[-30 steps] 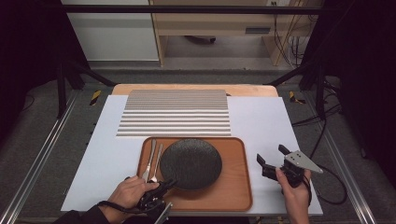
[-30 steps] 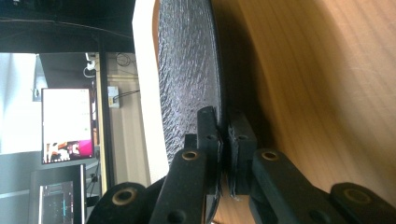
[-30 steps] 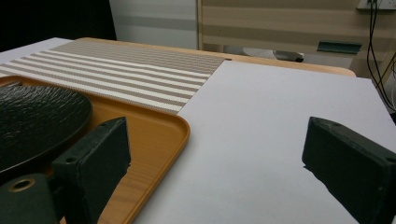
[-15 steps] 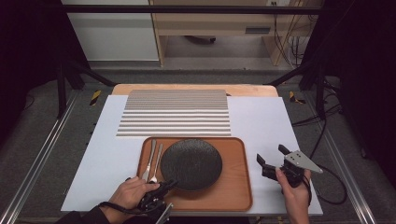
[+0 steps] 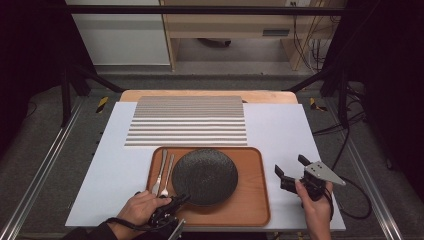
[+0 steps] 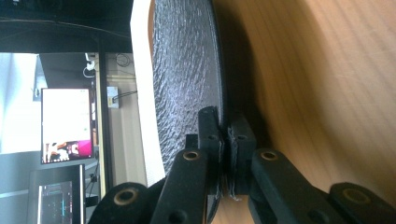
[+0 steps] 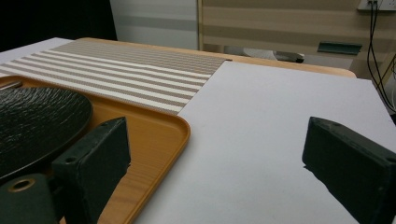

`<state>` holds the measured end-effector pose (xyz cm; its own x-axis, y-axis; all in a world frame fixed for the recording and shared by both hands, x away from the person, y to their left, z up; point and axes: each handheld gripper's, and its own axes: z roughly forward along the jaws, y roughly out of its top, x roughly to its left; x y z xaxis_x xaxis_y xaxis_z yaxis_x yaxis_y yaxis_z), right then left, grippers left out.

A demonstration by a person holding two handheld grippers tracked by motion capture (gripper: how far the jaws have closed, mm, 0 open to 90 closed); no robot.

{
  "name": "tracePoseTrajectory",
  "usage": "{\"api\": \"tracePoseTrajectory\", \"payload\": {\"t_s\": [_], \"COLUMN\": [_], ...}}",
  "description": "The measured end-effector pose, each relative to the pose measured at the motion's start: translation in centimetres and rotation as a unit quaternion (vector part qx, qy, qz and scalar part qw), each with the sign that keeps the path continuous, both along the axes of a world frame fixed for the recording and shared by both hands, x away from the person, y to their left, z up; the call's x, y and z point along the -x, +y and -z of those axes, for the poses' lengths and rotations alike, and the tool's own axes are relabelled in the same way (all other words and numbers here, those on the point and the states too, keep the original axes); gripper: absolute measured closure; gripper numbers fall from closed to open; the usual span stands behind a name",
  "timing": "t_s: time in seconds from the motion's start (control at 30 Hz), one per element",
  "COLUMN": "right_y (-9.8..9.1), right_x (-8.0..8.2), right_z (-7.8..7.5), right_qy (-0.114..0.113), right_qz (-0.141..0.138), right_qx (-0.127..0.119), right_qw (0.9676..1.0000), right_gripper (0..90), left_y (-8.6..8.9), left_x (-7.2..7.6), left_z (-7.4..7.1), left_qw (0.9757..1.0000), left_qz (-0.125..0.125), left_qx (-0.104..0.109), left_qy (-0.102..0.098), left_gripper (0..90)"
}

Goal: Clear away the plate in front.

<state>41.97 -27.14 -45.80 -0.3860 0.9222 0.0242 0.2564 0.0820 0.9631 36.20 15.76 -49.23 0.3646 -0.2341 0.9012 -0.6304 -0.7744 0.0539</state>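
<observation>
Left claw (image 5: 181, 200), bottom centre of the high view: pressed onto the near rim of the black plate (image 5: 205, 176). The left gripper view confirms it, with the pads (image 6: 208, 128) pinching the rim edge-on. The plate sits flat in the middle of the wooden tray (image 5: 252, 202), lower centre.

Right claw (image 5: 292, 171), lower right: spread wide, holding nothing, hovering over the white sheet (image 5: 280, 130) just right of the tray.

A fork (image 5: 167, 175) and a second utensil lie on the tray, just left of the plate.

The striped placemat (image 5: 187, 120) sits beyond the tray at centre frame, bare.

Step as I read it: grip on the plate is made, lift not started.

Next move likely needs a lift that clears the tray lip, keeps the plate level on a one-sided rim pinch, then carries it up-frame to the placemat. Slip or tilt is the risk.
</observation>
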Motion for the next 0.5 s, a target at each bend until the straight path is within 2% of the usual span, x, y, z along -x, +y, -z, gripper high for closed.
{"api": "tracePoseTrajectory", "payload": {"t_s": [0.27,0.5], "right_y": [0.03,0.08], "right_x": [-0.06,-0.08], "right_z": [0.0,0.0], "right_qy": [0.001,0.002], "right_qz": [0.0,0.0], "right_qx": [-0.001,0.0], "right_qw": [1.0,1.0], "right_gripper": [7.8,7.7], "left_y": [0.29,0.47], "left_x": [-0.07,-0.09], "left_z": [0.23,0.43], "left_qw": [0.9999,0.9999], "left_qz": [-0.004,-0.011], "left_qx": [-0.008,-0.01], "left_qy": [-0.006,0.003], "left_gripper": [86.3,83.0]}}
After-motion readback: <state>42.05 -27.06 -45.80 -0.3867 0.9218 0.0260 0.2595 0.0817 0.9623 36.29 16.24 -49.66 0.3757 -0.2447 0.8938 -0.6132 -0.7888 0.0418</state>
